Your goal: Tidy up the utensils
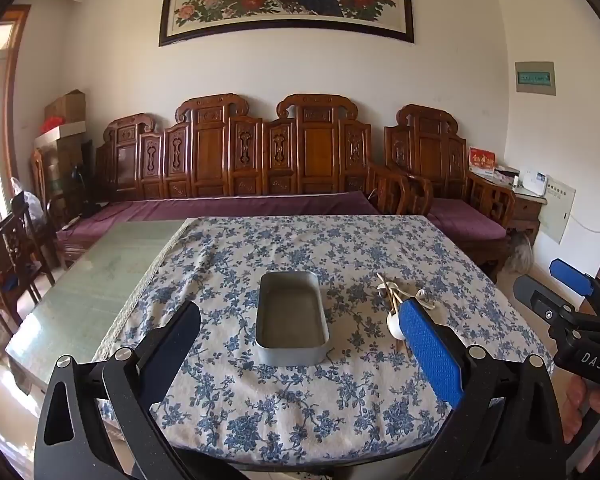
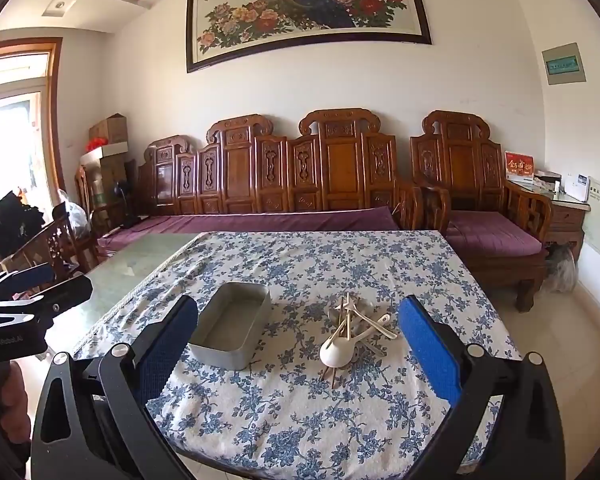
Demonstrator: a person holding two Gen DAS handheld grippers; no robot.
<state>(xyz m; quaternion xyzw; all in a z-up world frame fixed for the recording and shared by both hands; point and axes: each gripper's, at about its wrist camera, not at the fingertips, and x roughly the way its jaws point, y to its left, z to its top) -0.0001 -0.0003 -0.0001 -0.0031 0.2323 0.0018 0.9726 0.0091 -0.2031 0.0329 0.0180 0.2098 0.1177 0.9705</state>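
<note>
Utensils (image 2: 352, 334) lie heaped on the floral tablecloth (image 2: 300, 412), just right of a grey metal tray (image 2: 236, 354) that holds nothing; heap and tray sit apart. Right wrist view shows the pile whole: a white spoon (image 2: 334, 352) at its near end, pale chopsticks (image 2: 342, 326) crossed over it. Left wrist view has that pile half hidden behind one blue pad (image 1: 432, 354), but looks straight down the tray's length. Left gripper (image 1: 300, 356) spread wide over the tabletop, nothing between its fingers. Right gripper (image 2: 300, 354) likewise wide and bare-handed. Each view catches the other gripper at its edge. Carved wooden bench (image 2: 300, 176) along far wall.
</note>
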